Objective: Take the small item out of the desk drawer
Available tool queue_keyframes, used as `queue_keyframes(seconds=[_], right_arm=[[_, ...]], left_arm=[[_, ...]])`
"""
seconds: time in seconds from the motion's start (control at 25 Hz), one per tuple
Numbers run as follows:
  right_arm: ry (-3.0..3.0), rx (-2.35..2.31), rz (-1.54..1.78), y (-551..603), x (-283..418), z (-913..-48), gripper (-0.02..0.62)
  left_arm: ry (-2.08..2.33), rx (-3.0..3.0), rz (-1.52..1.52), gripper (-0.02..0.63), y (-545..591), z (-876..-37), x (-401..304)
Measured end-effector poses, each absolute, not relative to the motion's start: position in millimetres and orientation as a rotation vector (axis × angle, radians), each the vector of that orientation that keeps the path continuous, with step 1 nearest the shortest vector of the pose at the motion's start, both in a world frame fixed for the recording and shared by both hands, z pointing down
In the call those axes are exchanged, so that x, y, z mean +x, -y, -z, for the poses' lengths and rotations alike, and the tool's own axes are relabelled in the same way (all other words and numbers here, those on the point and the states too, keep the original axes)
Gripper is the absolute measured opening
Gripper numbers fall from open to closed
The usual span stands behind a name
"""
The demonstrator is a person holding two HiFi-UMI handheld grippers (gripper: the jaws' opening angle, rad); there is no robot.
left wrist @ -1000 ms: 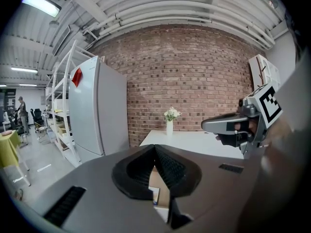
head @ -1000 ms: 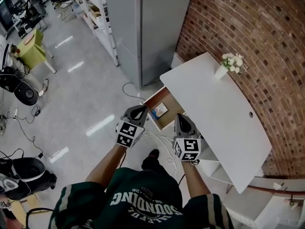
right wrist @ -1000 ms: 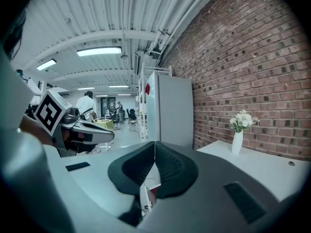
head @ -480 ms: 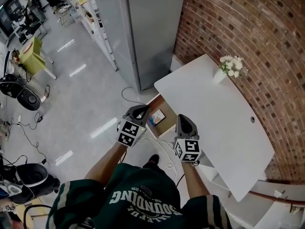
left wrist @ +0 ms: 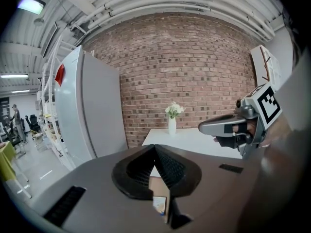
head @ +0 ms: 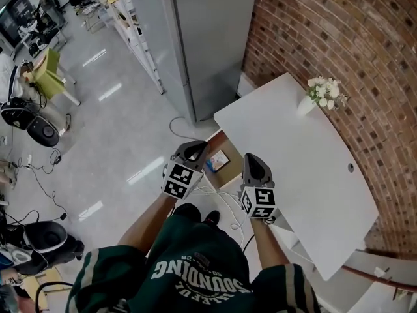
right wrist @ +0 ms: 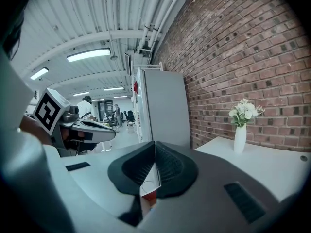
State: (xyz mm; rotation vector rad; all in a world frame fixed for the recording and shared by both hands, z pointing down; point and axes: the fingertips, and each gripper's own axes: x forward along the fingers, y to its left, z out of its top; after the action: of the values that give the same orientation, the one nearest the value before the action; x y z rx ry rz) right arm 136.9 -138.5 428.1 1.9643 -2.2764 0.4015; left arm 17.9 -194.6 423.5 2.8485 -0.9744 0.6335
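Note:
The desk drawer (head: 230, 169) stands pulled open under the white desk (head: 293, 155), its wooden inside showing. A small blue-and-white item (head: 218, 160) lies flat in it. My left gripper (head: 195, 150) hovers at the drawer's left edge, jaws shut and empty. My right gripper (head: 252, 164) hangs just right of the drawer over the desk's near edge, also shut with nothing in it. In the left gripper view the shut jaws (left wrist: 155, 147) point at the desk, and the small item (left wrist: 159, 205) shows below them. The right gripper view shows closed jaws (right wrist: 154, 144).
A white vase of flowers (head: 313, 100) stands at the desk's far end by the brick wall (head: 339, 31). A tall grey cabinet (head: 202, 38) rises left of the desk. White cables (head: 218, 197) trail on the floor by the person's legs.
Both grippers have moved forward a little toward the drawer as the person stepped in. Their jaws stayed shut, and the small item has not moved.

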Motion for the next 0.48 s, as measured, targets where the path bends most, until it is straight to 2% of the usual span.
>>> queue_keyframes(seconds=[0.48], right_arm=[[2.287,1.91,-0.388,165,111,-433,0.025]], left_arm=[[0.979,2.813,-0.628,0.015,213,-434,3]])
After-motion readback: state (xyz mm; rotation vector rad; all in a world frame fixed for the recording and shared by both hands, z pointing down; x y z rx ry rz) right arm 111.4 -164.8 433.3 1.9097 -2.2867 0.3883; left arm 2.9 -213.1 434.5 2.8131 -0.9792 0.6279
